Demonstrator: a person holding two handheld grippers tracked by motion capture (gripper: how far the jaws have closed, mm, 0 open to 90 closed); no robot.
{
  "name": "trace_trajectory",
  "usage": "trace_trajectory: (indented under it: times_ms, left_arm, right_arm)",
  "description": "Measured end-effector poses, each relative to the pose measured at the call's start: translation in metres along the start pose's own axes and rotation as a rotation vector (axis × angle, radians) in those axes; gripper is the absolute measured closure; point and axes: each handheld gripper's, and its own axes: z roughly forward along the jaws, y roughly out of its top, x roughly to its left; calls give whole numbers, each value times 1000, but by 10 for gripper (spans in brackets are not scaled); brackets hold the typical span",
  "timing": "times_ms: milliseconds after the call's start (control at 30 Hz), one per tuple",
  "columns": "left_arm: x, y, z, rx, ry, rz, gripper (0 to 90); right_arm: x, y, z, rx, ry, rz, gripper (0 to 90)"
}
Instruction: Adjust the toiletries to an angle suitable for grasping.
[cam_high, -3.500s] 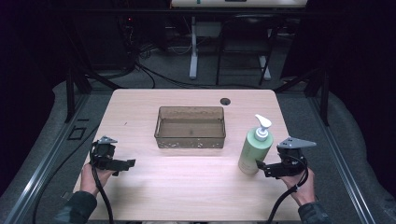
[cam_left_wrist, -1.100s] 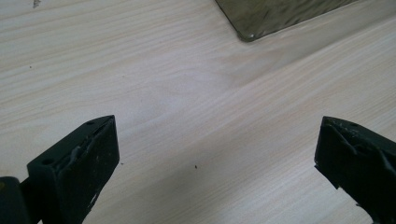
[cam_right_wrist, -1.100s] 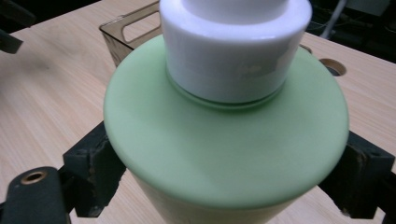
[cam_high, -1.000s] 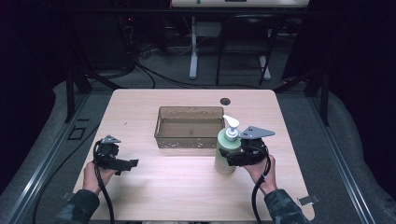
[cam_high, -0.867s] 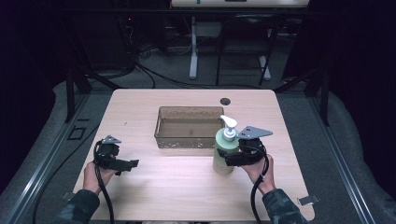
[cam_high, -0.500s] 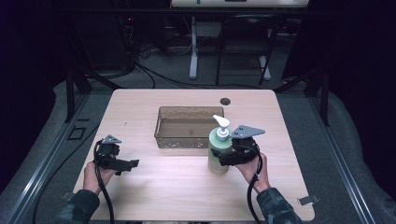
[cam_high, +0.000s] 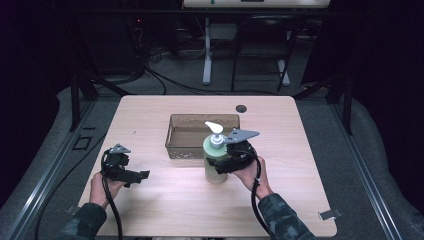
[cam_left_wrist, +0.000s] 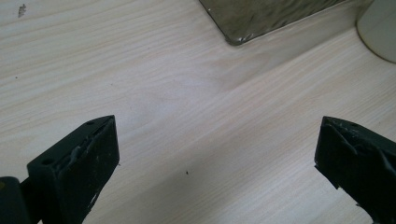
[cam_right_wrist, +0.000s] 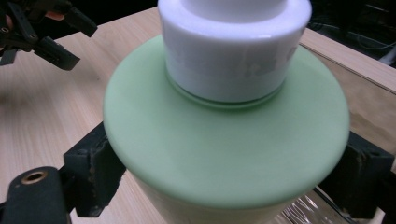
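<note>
The right gripper (cam_high: 223, 165) clamps the green pump bottle (cam_high: 215, 159) upright just near of the clear bin (cam_high: 176, 143) at tabletop (cam_high: 300, 150) centre, while the left gripper (cam_high: 141, 174) rests at near left, jaws wide apart and empty.

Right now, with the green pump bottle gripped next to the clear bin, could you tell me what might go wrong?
1. The right gripper clamps the green pump bottle on its smooth rounded body; it could slip or twist between the jaws.
2. The bottle stands close by the clear bin; if carried low, its base might catch the bin's near wall.
3. The tall white pump head makes the bottle top-heavy, so it may tilt in the grip.
</note>
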Motion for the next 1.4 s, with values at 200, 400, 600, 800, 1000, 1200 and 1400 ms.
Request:
trace_trajectory:
  times_ms: [200, 400, 600, 800, 1000, 1200, 1400]
  left_arm:
    - [-1, 1, 1, 7, 1, 11, 0]
    - [-2, 2, 1, 3, -3, 11, 0]
    - [-1, 2, 0, -5, -9, -1, 0]
    - [-6, 6, -2, -16, -8, 23, 0]
    - [-5, 4, 3, 10, -7, 28, 0]
    - [-6, 4, 0, 16, -4, 37, 0]
    - [-6, 4, 1, 21, 0, 39, 0]
  right_arm:
    - [7, 11, 16, 10, 51, -33, 124]
    - [12, 17, 26, 6, 91, -58, 123]
    - [12, 19, 31, 5, 124, -75, 122]
    - [20, 31, 42, 41, 154, -107, 121]
    - [23, 36, 52, 42, 210, -126, 118]
    - [27, 37, 45, 74, 144, -113, 75]
    - [27, 34, 20, 79, 65, -43, 92]
